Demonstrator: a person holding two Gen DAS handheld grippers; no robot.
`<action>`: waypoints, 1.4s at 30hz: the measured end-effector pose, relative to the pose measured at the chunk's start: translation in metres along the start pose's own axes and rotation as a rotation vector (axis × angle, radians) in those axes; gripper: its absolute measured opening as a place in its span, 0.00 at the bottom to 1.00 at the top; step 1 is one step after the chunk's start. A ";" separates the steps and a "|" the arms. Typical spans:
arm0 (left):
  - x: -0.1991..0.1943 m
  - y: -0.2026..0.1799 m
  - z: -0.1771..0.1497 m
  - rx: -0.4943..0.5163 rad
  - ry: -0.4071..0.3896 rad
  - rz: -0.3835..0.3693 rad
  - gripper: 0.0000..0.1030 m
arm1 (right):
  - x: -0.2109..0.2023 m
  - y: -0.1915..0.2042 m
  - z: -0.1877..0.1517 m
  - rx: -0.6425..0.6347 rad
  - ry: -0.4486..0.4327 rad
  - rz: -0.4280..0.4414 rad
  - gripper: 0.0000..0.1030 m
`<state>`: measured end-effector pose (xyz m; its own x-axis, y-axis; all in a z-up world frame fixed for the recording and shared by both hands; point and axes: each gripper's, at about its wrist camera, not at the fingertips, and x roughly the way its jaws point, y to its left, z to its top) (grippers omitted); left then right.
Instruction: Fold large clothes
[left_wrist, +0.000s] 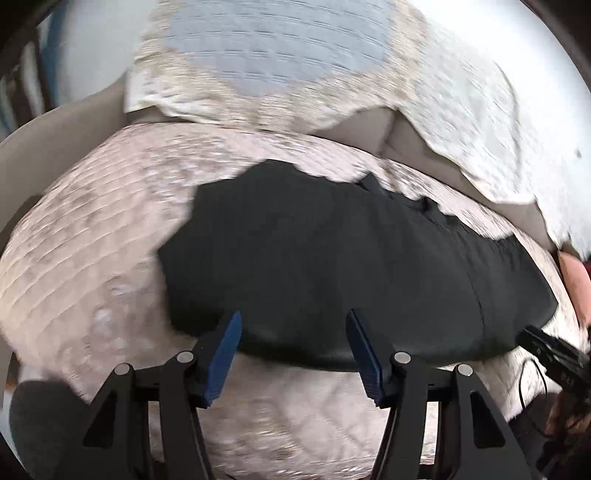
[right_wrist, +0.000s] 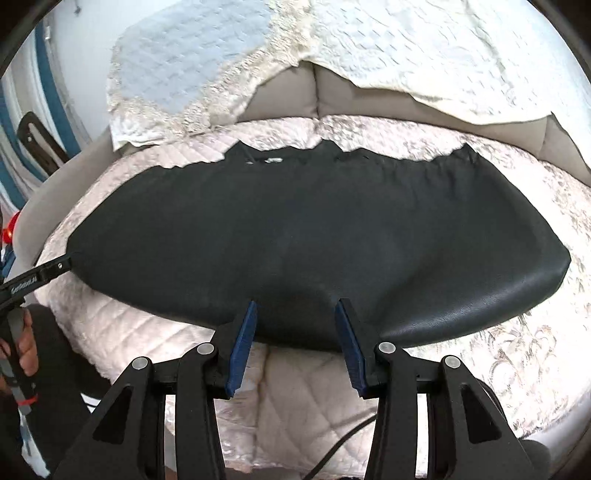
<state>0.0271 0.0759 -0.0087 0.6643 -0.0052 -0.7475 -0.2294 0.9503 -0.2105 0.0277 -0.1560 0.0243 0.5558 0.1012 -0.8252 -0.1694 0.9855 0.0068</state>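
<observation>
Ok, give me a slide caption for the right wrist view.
Right gripper open over the near edge of a black garment spread on a quilted cover.

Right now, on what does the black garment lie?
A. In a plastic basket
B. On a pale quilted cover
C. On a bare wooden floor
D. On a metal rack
B: the black garment is spread flat on the pale quilted cover, whose diamond stitching shows in front of and beside it in both wrist views.

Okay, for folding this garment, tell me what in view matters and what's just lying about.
Part of the job:
black garment
left gripper
right gripper
quilted pink cover it lies on

Just lying about:
white lace-edged throw over the backrest
beige cushions
</observation>
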 end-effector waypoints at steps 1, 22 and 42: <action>-0.002 0.008 0.000 -0.026 -0.001 0.009 0.59 | 0.000 0.002 0.001 -0.005 -0.003 0.003 0.44; 0.051 0.054 -0.002 -0.357 0.069 -0.045 0.39 | 0.016 -0.003 0.004 0.044 0.035 0.013 0.44; -0.025 -0.140 0.061 0.253 -0.139 -0.382 0.14 | -0.030 -0.060 0.001 0.180 -0.035 -0.016 0.44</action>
<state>0.0862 -0.0377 0.0781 0.7603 -0.3438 -0.5511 0.2191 0.9345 -0.2807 0.0219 -0.2179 0.0492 0.5861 0.0871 -0.8055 -0.0141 0.9951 0.0974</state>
